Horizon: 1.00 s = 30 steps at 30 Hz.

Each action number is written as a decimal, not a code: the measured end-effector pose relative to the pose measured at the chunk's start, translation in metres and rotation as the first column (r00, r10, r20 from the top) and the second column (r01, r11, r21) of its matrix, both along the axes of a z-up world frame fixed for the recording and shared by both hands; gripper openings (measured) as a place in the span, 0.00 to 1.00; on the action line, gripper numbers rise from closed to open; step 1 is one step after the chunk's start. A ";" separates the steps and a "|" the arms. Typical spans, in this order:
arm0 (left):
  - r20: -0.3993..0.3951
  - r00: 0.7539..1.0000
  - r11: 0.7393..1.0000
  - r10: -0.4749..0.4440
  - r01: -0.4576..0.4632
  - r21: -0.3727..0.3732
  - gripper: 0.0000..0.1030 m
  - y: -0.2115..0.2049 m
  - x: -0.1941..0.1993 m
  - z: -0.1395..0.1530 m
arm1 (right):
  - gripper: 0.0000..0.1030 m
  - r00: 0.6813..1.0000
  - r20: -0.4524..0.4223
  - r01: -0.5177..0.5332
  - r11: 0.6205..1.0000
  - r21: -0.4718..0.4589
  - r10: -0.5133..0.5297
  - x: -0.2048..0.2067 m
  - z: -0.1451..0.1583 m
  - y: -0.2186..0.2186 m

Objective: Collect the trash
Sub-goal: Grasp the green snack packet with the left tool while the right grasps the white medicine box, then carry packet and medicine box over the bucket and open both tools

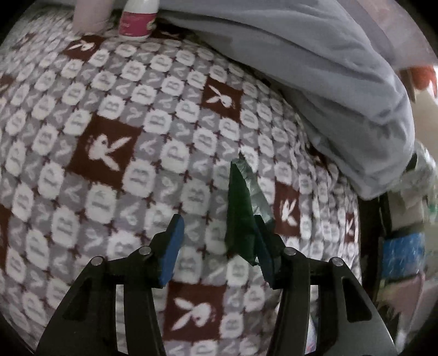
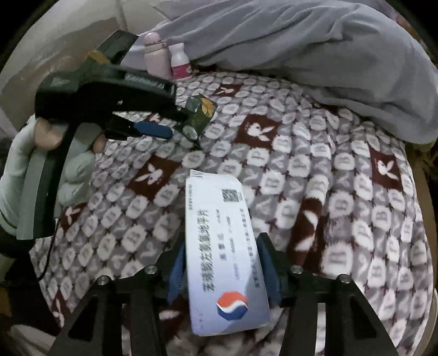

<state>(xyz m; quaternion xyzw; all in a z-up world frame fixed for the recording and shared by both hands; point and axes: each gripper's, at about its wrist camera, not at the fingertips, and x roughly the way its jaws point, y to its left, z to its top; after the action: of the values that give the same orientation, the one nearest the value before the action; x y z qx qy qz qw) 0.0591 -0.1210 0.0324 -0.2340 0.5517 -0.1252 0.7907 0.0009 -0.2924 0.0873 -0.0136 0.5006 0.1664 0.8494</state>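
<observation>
My left gripper (image 1: 219, 241) is open above a patterned blanket (image 1: 115, 131). A green and silver wrapper (image 1: 241, 208) clings to its right finger and stands on edge between the jaws. In the right wrist view the left gripper (image 2: 180, 128) hovers at upper left with the wrapper (image 2: 201, 111) at its tip. My right gripper (image 2: 223, 263) is shut on a white medicine box (image 2: 224, 246) with blue print and a red and blue logo, held above the blanket (image 2: 342, 191).
A grey duvet (image 1: 314, 68) is bunched along the back and right. A white bottle with a pink label (image 1: 138, 19) and a pink flask (image 2: 156, 56) stand at the far edge. Cluttered items (image 1: 402, 254) sit beyond the bed's right edge.
</observation>
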 end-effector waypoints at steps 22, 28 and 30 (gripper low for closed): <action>0.094 0.970 0.973 -0.224 0.218 0.072 0.07 -0.061 -0.030 0.024 | 0.44 0.987 0.088 0.125 0.986 0.113 -0.136 -0.035 0.036 -0.042; 0.130 0.947 0.954 -0.293 0.280 0.104 0.07 -0.081 -0.068 0.045 | 0.44 0.970 0.126 0.192 0.972 0.132 -0.209 -0.060 0.054 -0.065; 0.144 0.940 0.949 -0.309 0.295 0.113 0.07 -0.089 -0.077 0.052 | 0.44 0.964 0.131 0.214 0.968 0.132 -0.232 -0.068 0.058 -0.073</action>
<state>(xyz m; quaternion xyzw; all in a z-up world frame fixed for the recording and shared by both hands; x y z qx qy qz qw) -0.0184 -0.2096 0.0848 -0.0999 0.5207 -0.2387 0.8136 -0.0675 -0.3659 0.1450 0.0804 0.4251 0.0971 0.8963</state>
